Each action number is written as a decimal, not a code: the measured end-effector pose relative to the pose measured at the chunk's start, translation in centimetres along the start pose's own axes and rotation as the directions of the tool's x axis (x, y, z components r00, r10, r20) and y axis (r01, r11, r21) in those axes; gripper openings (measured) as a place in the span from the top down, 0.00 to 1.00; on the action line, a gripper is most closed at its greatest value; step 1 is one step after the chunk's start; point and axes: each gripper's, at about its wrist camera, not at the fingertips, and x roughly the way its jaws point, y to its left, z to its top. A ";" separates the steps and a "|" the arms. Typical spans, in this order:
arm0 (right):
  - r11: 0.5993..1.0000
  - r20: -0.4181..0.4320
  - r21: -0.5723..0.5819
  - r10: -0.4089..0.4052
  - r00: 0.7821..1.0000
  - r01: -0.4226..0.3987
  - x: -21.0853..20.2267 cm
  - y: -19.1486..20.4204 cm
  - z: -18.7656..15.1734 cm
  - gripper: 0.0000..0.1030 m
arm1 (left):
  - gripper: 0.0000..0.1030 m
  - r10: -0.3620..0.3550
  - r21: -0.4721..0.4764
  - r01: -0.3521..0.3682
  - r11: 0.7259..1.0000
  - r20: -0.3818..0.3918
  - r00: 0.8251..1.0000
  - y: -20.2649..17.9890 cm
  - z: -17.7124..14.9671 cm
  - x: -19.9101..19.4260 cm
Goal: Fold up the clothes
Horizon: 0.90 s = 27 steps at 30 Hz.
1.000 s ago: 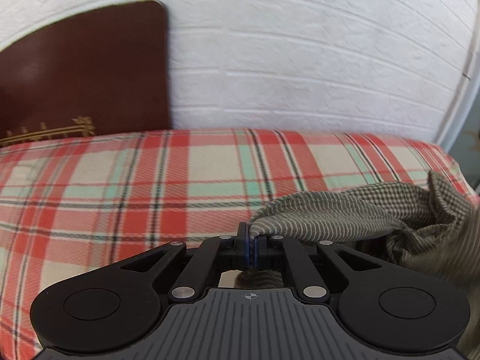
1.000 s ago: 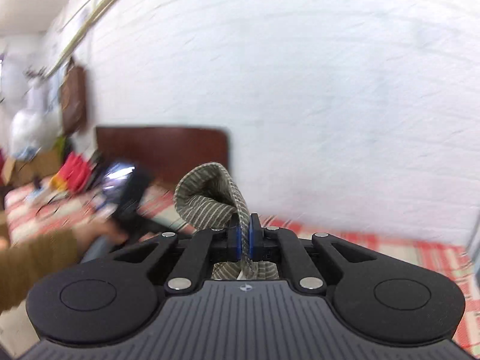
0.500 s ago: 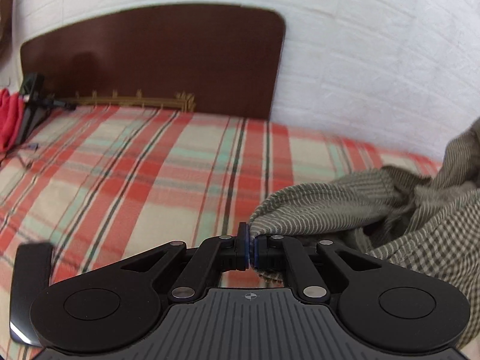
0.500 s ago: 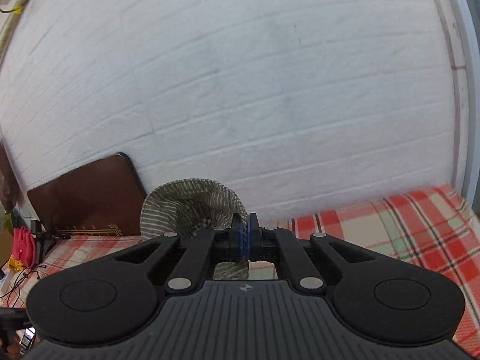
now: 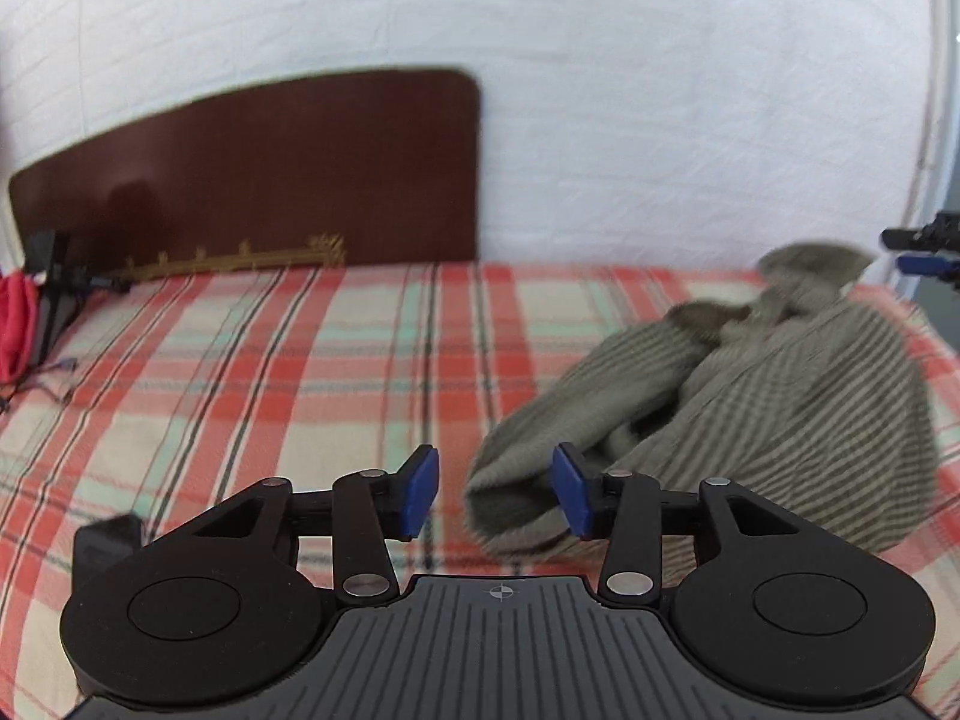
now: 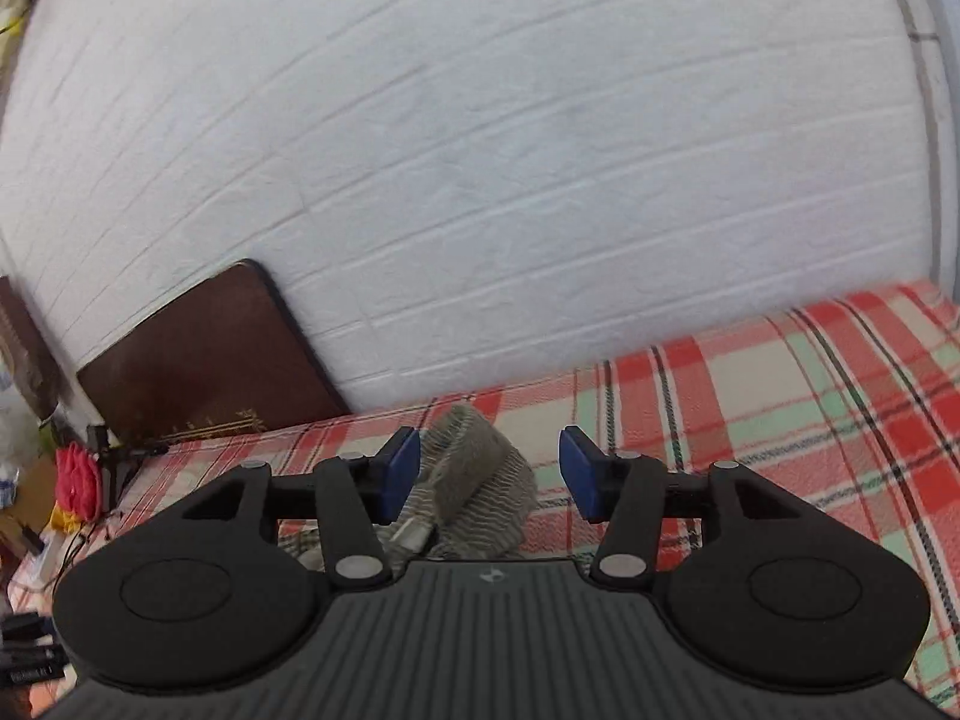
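left tongs (image 5: 495, 489) have just been opening; blue pads apart, nothing clamped; the striped garment (image 5: 750, 414) lies crumpled on the plaid bed (image 5: 270, 378), one end reaching in btwn the pads w/o being pinched; right tongs (image 6: 487, 474) likewise just opened, pads apart, a fold of the garment (image 6: 480, 480) below and btwn them, not gripped; only left view shows the whole heap, plus the right tongs (image 5: 924, 255) at far right edge; only right view shows clutter (image 6: 75, 480) beside the bed; headboard (image 5: 258, 180) against white wall in both.
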 end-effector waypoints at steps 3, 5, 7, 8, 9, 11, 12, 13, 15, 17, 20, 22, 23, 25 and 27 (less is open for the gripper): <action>0.992 -0.042 -0.077 0.093 0.995 -0.096 -0.9 1.7 -1.0 0.38 | 0.36 -0.090 0.064 0.087 0.994 0.040 0.995 -2.5 1.3 -0.8; 0.985 -0.076 -0.113 0.122 0.990 -0.130 -1.1 2.6 -2.0 0.37 | 0.30 -0.137 0.158 0.128 0.979 0.047 0.989 -5.1 1.6 -0.6; 0.981 -0.097 -0.142 0.116 0.989 -0.129 -1.5 3.4 -3.0 0.37 | 0.28 -0.152 0.243 0.138 0.960 0.043 0.987 -7.6 1.9 0.3; 0.980 -0.100 -0.155 0.113 0.989 -0.127 -1.7 3.6 -3.5 0.37 | 0.28 -0.163 0.270 0.149 0.951 0.031 0.986 -8.6 2.0 1.0; 0.978 -0.104 -0.165 0.110 0.988 -0.126 -2.0 3.8 -3.9 0.37 | 0.28 -0.173 0.297 0.160 0.941 0.018 0.985 -9.6 2.1 1.7; 0.975 -0.110 -0.184 0.105 0.988 -0.124 -2.6 4.2 -4.6 0.37 | 0.28 -0.189 0.336 0.181 0.924 -0.011 0.982 -11.2 2.1 3.0; 0.974 -0.110 -0.191 0.103 0.989 -0.123 -2.9 4.3 -4.8 0.37 | 0.28 -0.189 0.350 0.186 0.918 -0.025 0.982 -11.8 2.0 3.5; 0.972 -0.110 -0.199 0.101 0.989 -0.121 -3.2 4.3 -5.0 0.37 | 0.28 -0.179 0.362 0.180 0.915 -0.036 0.983 -12.2 1.8 4.0; 0.970 -0.110 -0.209 0.100 0.989 -0.121 -3.5 4.5 -5.2 0.37 | 0.51 -0.159 0.385 0.169 0.907 -0.057 0.986 -13.0 1.5 5.0; 0.970 -0.104 -0.211 0.102 0.989 -0.123 -3.8 4.5 -5.1 0.37 | 0.99 -0.177 0.354 0.190 0.916 -0.071 0.982 -13.0 1.3 4.7; 0.965 -0.103 -0.217 0.125 0.987 -0.145 -4.1 5.0 -5.0 0.37 | 1.00 -0.223 0.309 0.227 0.924 -0.047 0.974 -12.8 0.9 2.5; 0.962 -0.108 -0.217 0.148 0.983 -0.168 -4.2 5.5 -5.0 0.37 | 0.99 -0.254 0.336 0.241 0.911 -0.005 0.967 -13.3 0.5 0.0; 0.960 -0.113 -0.209 0.166 0.980 -0.187 -4.2 5.7 -5.0 0.37 | 0.99 -0.272 0.350 0.251 0.903 0.012 0.962 -13.5 0.3 -1.2; 0.955 -0.124 -0.194 0.201 0.972 -0.223 -4.3 6.3 -5.1 0.37 | 0.99 -0.308 0.373 0.276 0.886 0.028 0.951 -14.0 -0.2 -2.9; 0.950 -0.136 -0.175 0.238 0.962 -0.259 -4.4 6.7 -5.2 0.36 | 0.99 -0.338 0.390 0.305 0.869 0.018 0.941 -14.6 -0.9 -3.9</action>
